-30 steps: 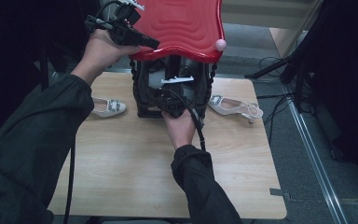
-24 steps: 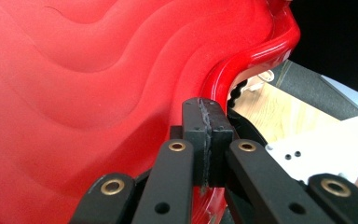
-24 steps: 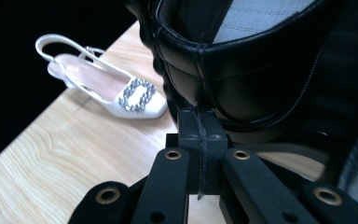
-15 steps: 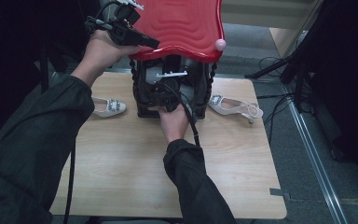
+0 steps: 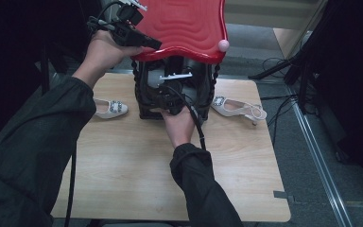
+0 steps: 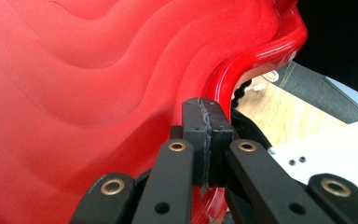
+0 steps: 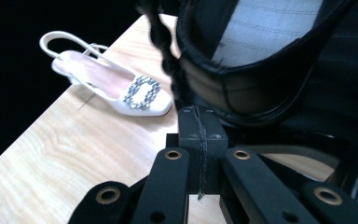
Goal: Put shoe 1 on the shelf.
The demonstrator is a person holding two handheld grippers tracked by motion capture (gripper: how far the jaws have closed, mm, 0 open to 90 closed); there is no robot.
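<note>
At desk centre | left hand-held gripper (image 5: pixel 153 45) jaws together, propping red lid (image 5: pixel 184 26) | right hand-held gripper (image 5: pixel 163 92) closed, entering black case (image 5: pixel 144 101) | shoes (image 5: pixel 109 108) lying outside, unpacked.

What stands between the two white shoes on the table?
In the high view, a black box with its red lid raised stands between the two white shoes.

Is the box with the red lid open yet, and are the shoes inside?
The red lid is already lifted, with the left gripper at its edge. The right gripper, jaws shut, is at the black box opening. Both white shoes, left shoe and right shoe, lie on the table, so packing looks left to do.
</note>
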